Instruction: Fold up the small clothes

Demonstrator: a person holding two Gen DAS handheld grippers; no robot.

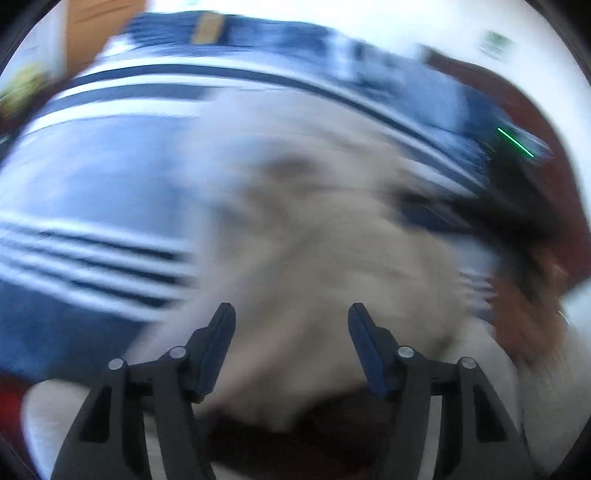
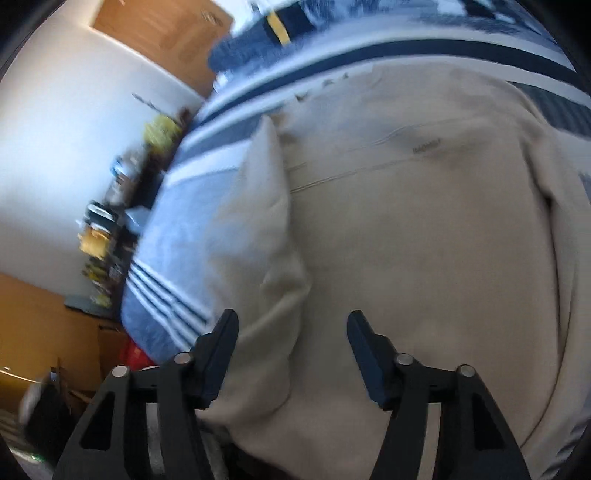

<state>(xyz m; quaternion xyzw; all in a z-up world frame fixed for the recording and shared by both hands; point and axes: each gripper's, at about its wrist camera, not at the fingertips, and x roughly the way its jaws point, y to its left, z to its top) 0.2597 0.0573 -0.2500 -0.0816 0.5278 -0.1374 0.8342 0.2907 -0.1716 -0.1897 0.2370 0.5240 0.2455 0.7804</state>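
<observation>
A beige garment lies on a blue and white striped bedspread. In the right wrist view its left edge is folded up into a raised flap. My right gripper is open and empty just above the garment's near part. In the left wrist view the picture is blurred by motion; the beige garment fills the middle over the striped bedspread. My left gripper is open and empty above the garment. A dark blurred shape with a green light, which may be the other gripper, is at the right.
A white wall and a cluttered shelf stand left of the bed. A wooden door is at the back. Cardboard boxes and a red object sit by the bed's near left corner.
</observation>
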